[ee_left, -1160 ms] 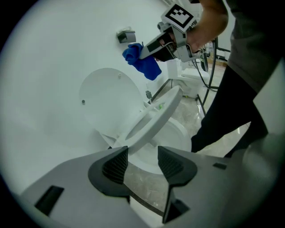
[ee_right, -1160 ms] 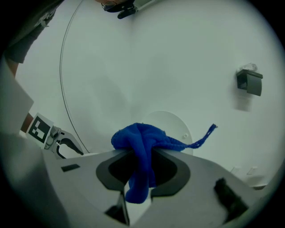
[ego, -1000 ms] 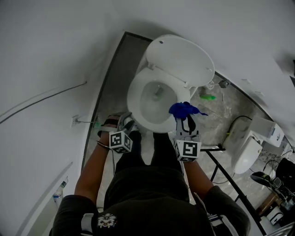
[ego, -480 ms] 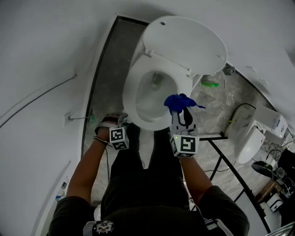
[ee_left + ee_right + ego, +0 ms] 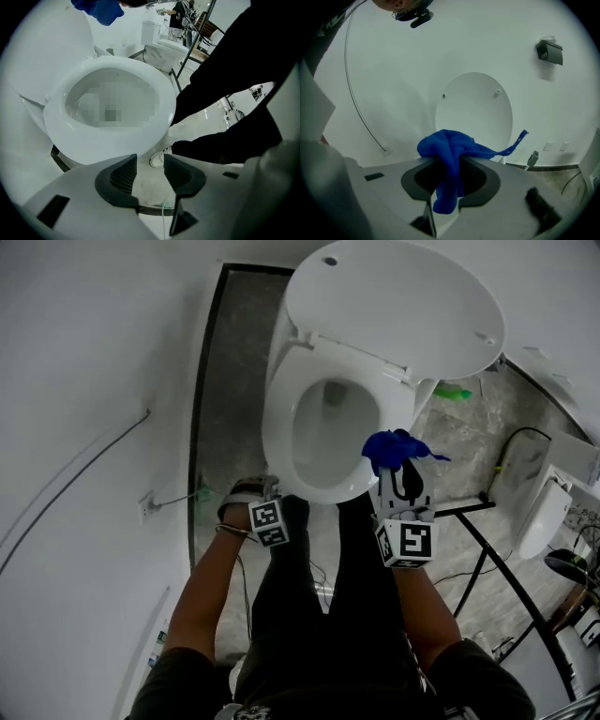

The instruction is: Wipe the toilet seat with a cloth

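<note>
A white toilet stands below me with its lid (image 5: 394,306) raised and the seat (image 5: 279,442) down around the bowl. My right gripper (image 5: 399,468) hangs over the seat's front right rim, shut on a bunched blue cloth (image 5: 398,448). In the right gripper view the cloth (image 5: 447,150) is pinched between the jaws of that gripper (image 5: 450,164), with the lid (image 5: 473,108) beyond. My left gripper (image 5: 267,512) points steeply down beside the bowl's front left. Its jaws have just been closing a little, and in the left gripper view that gripper (image 5: 150,161) is open with nothing in it, the seat (image 5: 157,89) just ahead.
The person's dark-trousered legs (image 5: 319,596) and a white shoe (image 5: 157,161) stand right in front of the bowl. A black metal frame (image 5: 497,549) and a second white fixture (image 5: 544,517) are at the right. A green object (image 5: 453,392) lies on the floor behind.
Both grippers have sunk toward the toilet, the left one more and tipping downward. The toilet looms larger in the head view. The blue cloth stays in the right gripper.
</note>
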The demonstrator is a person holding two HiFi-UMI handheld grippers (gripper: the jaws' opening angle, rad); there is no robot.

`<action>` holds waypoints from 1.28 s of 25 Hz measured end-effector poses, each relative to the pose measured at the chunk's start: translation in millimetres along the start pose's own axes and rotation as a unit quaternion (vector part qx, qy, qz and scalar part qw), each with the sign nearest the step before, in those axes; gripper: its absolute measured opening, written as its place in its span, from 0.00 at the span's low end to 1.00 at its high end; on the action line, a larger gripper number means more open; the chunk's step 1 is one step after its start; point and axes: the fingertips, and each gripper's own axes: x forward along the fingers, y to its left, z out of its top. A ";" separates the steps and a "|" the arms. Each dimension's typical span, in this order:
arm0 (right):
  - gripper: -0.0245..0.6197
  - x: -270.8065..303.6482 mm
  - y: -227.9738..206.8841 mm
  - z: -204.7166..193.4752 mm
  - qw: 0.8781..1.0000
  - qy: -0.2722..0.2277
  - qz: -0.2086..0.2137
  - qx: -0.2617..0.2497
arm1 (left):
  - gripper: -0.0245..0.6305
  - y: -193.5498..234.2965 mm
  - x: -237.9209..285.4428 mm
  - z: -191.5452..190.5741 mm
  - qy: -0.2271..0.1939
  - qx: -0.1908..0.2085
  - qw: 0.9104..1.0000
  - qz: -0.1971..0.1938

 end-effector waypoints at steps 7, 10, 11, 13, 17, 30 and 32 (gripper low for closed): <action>0.19 29.2 8.5 -45.3 0.999 0.037 -0.005 0.000 | 0.14 13.9 9.9 -5.7 0.011 0.000 1.000 0.014; 0.19 48.8 8.0 -52.7 0.999 0.033 -0.006 -0.016 | 0.14 14.9 6.6 -5.3 -0.017 -0.034 0.999 0.019; 0.19 56.9 6.6 -52.5 0.999 0.028 -0.008 -0.020 | 0.14 14.9 5.3 -6.8 -0.028 -0.059 0.998 0.021; 0.19 76.2 4.9 -48.6 0.999 0.019 -0.006 -0.033 | 0.14 18.1 -1.9 -9.9 -0.056 -0.126 0.990 0.032; 0.19 121.8 3.1 -38.3 0.998 0.019 0.005 -0.063 | 0.10 47.3 -37.9 -8.8 -0.141 -0.294 0.942 0.081; 0.19 232.9 18.1 -61.6 0.980 0.116 0.072 -0.146 | 0.07 84.1 -73.8 16.4 -0.262 -0.438 0.854 0.102; 0.19 234.5 12.8 -62.0 0.978 0.120 0.082 -0.147 | 0.07 74.9 -70.4 18.5 -0.256 -0.436 0.857 0.096</action>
